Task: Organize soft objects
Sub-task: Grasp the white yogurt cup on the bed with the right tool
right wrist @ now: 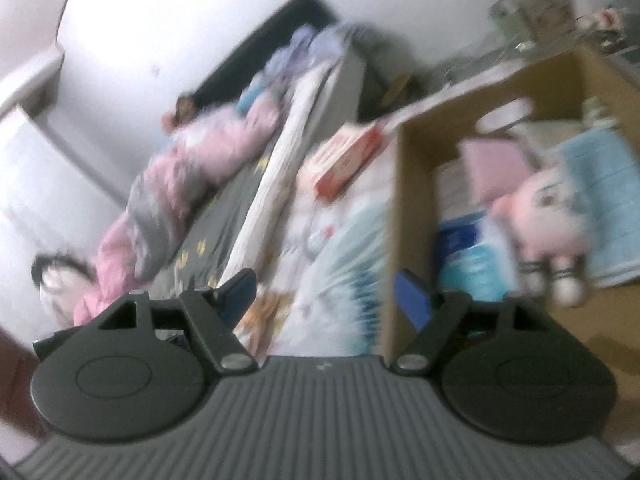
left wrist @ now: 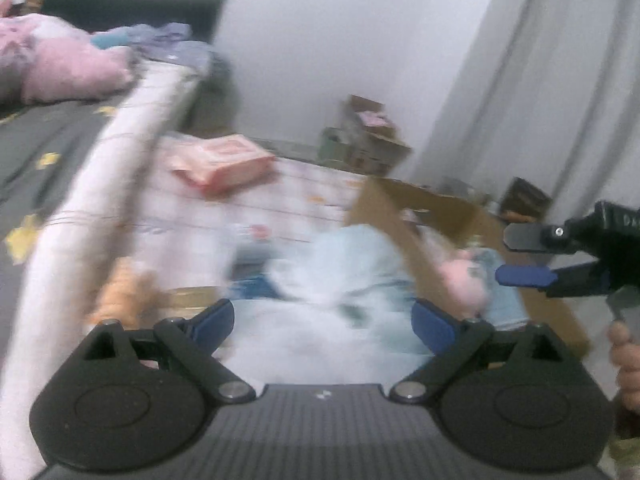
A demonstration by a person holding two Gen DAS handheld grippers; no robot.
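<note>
**Soft-Object Sorting: Grip Assessment at the Box**

Both views are motion-blurred, so I keep my readings coarse. The largest item is the bed point(left wrist: 52, 168), with a heap of pink bedding point(right wrist: 188, 168) lying on its dark sheet. Beside the bed, the cardboard box point(right wrist: 416, 168) stands open on the patterned floor mat point(left wrist: 280, 200).

Inside the box lie a light blue towel point(right wrist: 600, 200) and, against it, a pink plush toy point(right wrist: 548, 220). A pale blue soft bundle point(left wrist: 340, 264) lies on the mat, touching the box wall.

I judge the bundle light and limp. It will sag and slip if pinched at an edge, so I would take a thick fold near its middle.

The left gripper point(left wrist: 322, 316) has its jaws spread wide, empty, directly over the bundle. The right gripper point(right wrist: 324, 292) is also apart and empty, straddling the box's near wall.
</note>
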